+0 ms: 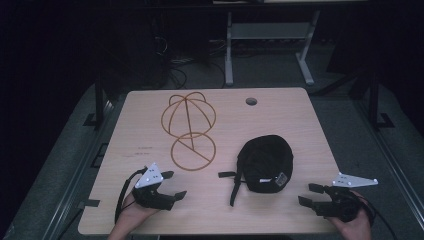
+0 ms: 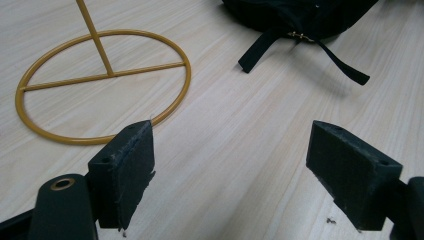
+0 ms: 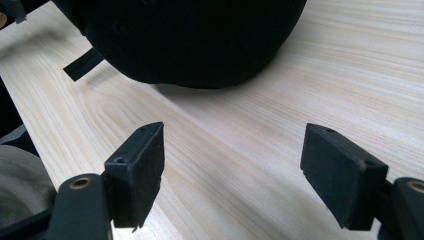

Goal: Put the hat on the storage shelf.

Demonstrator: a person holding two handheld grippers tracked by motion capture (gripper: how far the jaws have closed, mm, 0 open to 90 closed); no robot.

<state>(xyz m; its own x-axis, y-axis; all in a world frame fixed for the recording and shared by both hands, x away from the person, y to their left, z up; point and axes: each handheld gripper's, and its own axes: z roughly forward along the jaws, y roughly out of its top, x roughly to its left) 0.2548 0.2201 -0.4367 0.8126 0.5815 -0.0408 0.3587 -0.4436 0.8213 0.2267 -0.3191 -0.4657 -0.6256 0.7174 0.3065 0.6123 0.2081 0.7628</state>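
- The black cap point(image 1: 266, 162) lay on the near right part of the wooden table point(image 1: 300, 120), crown up, its long axis running from the far edge toward the person's side; its loose back strap point(image 1: 235, 190) trailed off the near-left end toward the person.
- The right gripper point(image 1: 311, 195) rested at the near right corner, well apart from nothing but bare wood, its jaws spread wide and empty; the cap lay just ahead and to its left, and in the right gripper view the cap's dark dome point(image 3: 190, 40) rose straight beyond the two parted jaws; this hand looked the nearer to the cap's body.
- The left gripper point(image 1: 173, 184) sat near the front edge left of centre, jaws likewise wide with nothing between them; the cap was off to its right, and the strap end point(image 2: 255, 55) was the nearest part of it, ahead and right in the left gripper view.
- The gold wire hat stand point(image 1: 189, 131) stood beyond the left gripper, its ring base point(image 2: 100, 85) flat on the wood just past the left jaw, its domed frame farther back; stand and cap were apart, with clear tabletop between.
- Judged from this layout, lifting the cap onto the stand would mean a carry leftward and away; nothing stood in that path, though the trailing strap could snag on the wire.
- A small round cable hole point(image 1: 251, 101) lay near the far edge, clear of everything.
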